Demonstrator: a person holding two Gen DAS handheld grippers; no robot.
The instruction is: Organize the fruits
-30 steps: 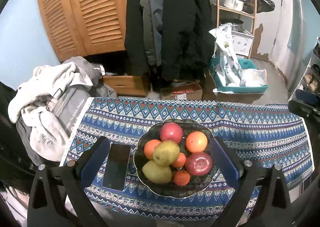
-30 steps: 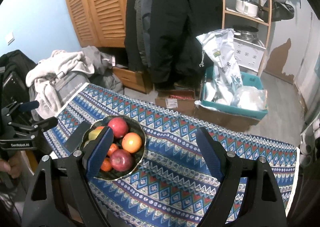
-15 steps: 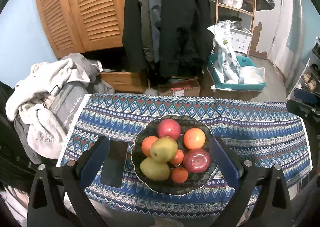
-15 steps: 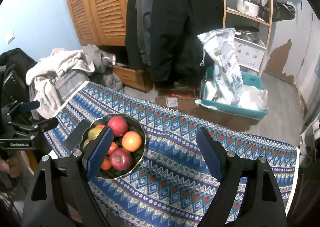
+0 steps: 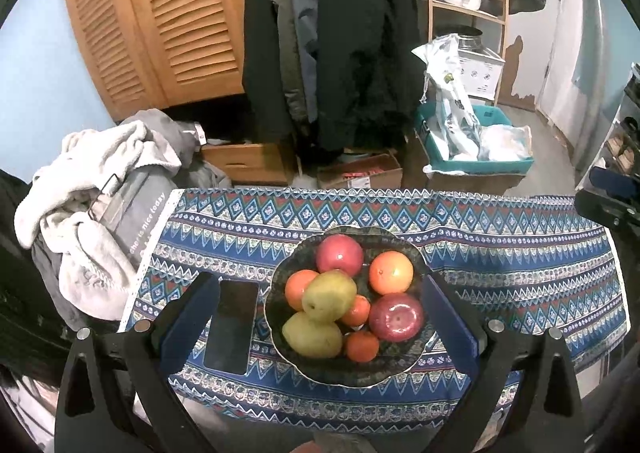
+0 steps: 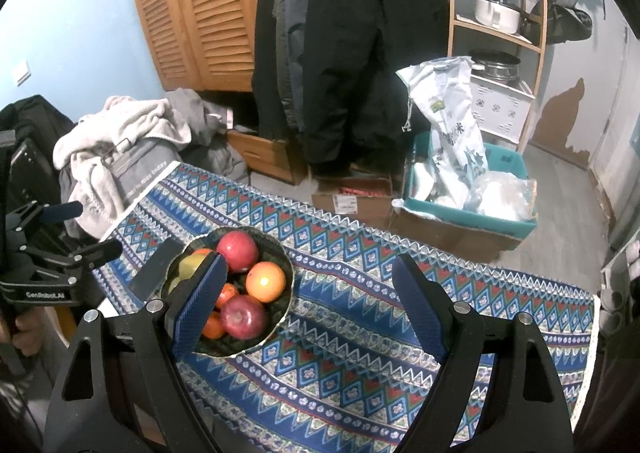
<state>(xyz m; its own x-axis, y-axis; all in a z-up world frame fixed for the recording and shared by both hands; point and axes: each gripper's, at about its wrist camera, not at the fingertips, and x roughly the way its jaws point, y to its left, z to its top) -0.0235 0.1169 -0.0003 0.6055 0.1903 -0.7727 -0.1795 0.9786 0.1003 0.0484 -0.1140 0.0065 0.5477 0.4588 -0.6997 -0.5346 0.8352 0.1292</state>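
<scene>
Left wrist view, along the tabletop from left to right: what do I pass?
Pile of clothes → dark phone → fruit bowl → bare patterned tablecloth → right gripper's fingers at the frame edge.

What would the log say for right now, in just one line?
stage: before first pick | left gripper: open, over fruit bowl | right gripper: open, empty, over tablecloth | fruit: all in bowl
</scene>
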